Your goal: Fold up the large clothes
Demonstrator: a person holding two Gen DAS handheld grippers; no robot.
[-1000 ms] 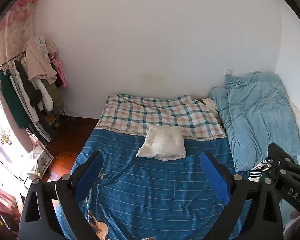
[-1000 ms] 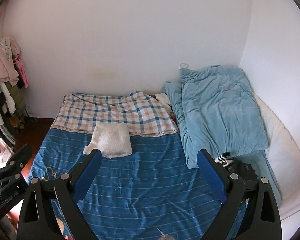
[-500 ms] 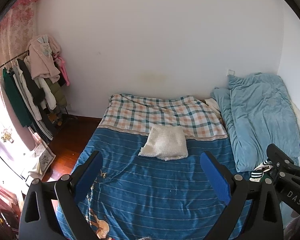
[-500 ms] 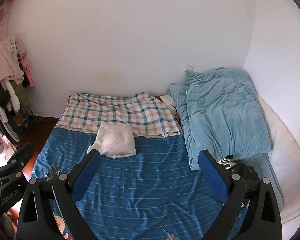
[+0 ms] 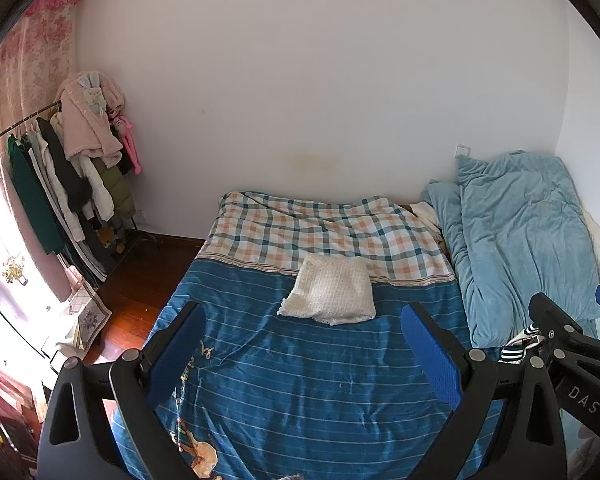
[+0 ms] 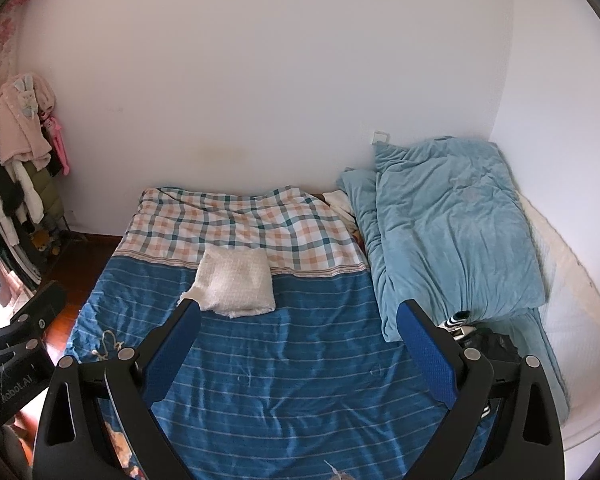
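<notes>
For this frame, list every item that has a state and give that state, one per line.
left gripper: open, holding nothing, above the bed.
right gripper: open, holding nothing, above the bed.
white knit garment: folded, lying flat on the bed, touched by neither gripper.
light blue quilt: bunched up along the bed's right side.
plaid blanket: spread out, slightly wrinkled.
striped garment: crumpled, partly hidden by the quilt.
clothes on rack: hanging.

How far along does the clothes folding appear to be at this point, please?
Done: one cream knit garment lies folded in a neat rectangle on the blue striped bedspread. In hand: nothing; the left gripper and right gripper are both open and empty above the bed. Left: a small heap of striped and dark clothes beside the light blue duvet looks unfolded.
</notes>
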